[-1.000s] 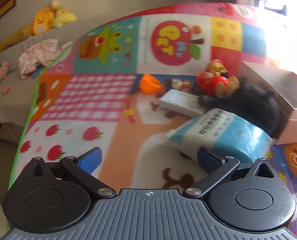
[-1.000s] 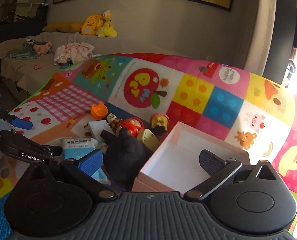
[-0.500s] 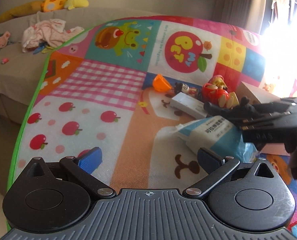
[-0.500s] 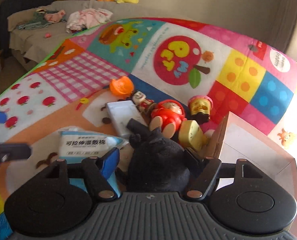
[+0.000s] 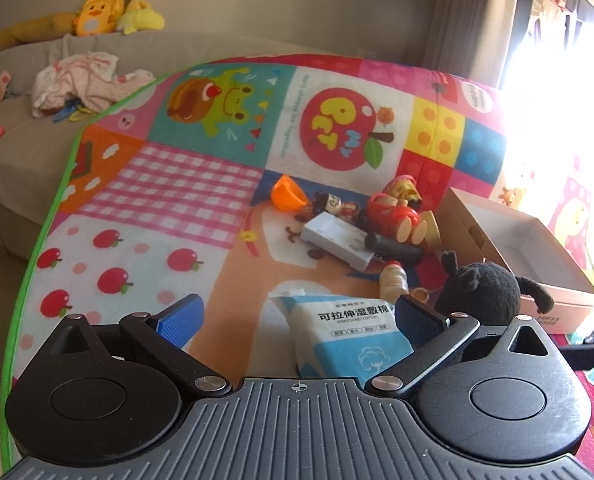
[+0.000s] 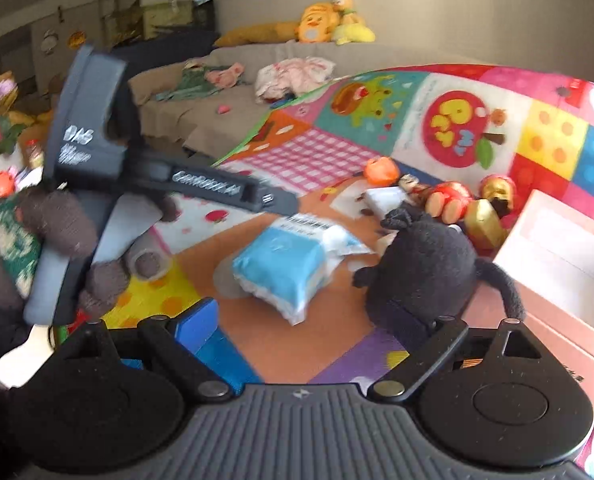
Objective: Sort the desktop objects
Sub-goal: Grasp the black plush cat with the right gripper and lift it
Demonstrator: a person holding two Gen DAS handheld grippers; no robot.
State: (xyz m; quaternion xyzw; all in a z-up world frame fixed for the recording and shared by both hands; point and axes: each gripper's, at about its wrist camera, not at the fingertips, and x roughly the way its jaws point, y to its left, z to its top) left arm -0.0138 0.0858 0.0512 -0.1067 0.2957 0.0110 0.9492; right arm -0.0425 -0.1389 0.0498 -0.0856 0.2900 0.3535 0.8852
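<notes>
On the colourful cartoon-patterned play mat (image 5: 201, 184), the left view shows, from left to right, 1 orange plastic cup (image 5: 287, 196) on its side, 1 small dark-haired figurine (image 5: 331, 206), 1 white rectangular box (image 5: 337, 242), 1 blue-and-white pack of wet cotton wipes (image 5: 353, 332), 1 small beige bottle (image 5: 393, 282), 1 black cylinder (image 5: 395, 249), 1 red round doll (image 5: 395, 216), 1 black plush toy (image 5: 477, 290) and 1 open pale pink cardboard box (image 5: 537, 280), its inside bare.

The left claw (image 5: 297, 320) is spread wide and holds nothing; the wipes pack lies between its blue pads.

Only the left view shows the bottle and cylinder. Only the right view, which is blurred, shows the left tool's black handle gripped by a brown knit-gloved hand (image 6: 37, 240).

The right claw (image 6: 305, 320) is also wide apart and empty, its right finger just beside the plush toy; whether they touch I cannot tell.
</notes>
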